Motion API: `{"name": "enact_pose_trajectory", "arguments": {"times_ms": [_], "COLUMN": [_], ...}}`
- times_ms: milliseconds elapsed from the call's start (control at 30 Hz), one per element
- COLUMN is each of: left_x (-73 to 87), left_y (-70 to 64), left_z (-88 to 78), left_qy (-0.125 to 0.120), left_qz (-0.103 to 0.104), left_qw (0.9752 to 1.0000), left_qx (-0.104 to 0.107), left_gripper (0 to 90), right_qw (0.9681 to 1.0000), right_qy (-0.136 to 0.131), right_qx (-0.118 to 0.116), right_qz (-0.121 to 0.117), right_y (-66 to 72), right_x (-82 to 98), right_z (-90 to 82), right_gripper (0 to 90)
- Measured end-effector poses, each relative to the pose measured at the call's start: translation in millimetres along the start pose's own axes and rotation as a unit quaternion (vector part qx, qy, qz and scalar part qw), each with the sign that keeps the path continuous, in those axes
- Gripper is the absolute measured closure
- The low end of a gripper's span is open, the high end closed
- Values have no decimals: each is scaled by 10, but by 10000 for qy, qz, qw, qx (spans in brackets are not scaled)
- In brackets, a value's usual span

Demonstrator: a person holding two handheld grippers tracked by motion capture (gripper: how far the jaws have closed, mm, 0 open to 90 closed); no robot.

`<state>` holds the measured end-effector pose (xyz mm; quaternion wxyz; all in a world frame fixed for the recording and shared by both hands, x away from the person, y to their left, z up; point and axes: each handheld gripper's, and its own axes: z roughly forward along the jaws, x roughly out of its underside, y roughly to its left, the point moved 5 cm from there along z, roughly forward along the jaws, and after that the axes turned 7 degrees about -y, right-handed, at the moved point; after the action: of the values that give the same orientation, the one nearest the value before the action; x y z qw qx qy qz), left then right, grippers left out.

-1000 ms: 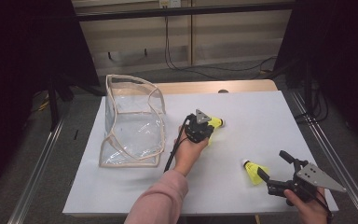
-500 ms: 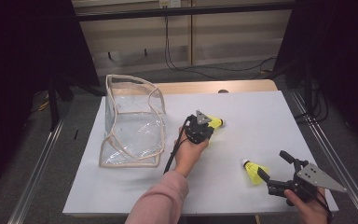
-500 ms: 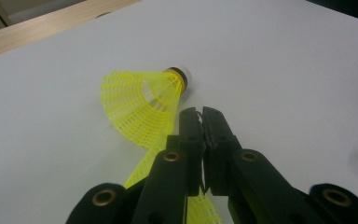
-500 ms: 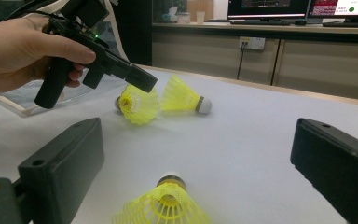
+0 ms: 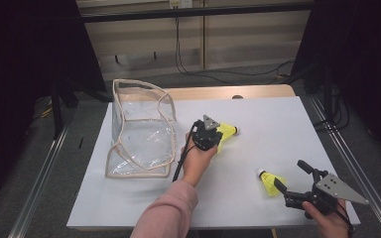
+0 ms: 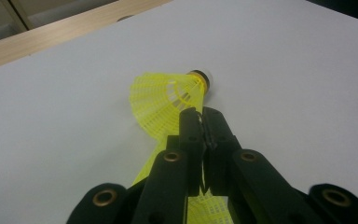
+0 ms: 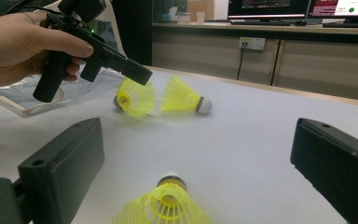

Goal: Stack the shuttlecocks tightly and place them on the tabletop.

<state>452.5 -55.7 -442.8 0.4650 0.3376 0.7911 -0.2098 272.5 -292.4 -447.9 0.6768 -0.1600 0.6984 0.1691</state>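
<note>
Now left hand-held gripper (image 6: 204, 122) pinches shuttlecock (image 6: 165, 95) skirt.

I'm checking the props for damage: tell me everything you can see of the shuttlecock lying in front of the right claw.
The shuttlecock has a bright yellow meshed skirt, plastic by its look, and a white rounded tip. It lies on its side on the white table sheet, with its tip pointing away from the right claw and its skirt mouth toward it. The claw's jaws stand open with the skirt just ahead of them, and neither grips it. No damage shows, though the skirt looks blurred up close.
</note>
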Motion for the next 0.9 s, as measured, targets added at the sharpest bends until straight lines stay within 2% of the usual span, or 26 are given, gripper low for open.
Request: {"name": "enact_pose_trajectory", "arguments": {"times_ms": [333,567,900], "left_x": [-56,-47,-40], "left_y": [87,59,62], "left_z": [62,97,131], "left_qy": [30,49,48], "left_qz": [-56,-22,-106], "left_qw": [9999,10000,9999], "left_qx": [-98,-60,-57], "left_gripper": [870,865,855], "right_qw": [10000,10000,10000], "right_qy": [3,11,9], "right_qx": [16,22,19], "right_qz": [11,-3,-2], "right_y": [-7,-12,-12], "right_x": [1,3,3], "right_z": [-6,-7,-7], "right_gripper": [27,27,27]}}
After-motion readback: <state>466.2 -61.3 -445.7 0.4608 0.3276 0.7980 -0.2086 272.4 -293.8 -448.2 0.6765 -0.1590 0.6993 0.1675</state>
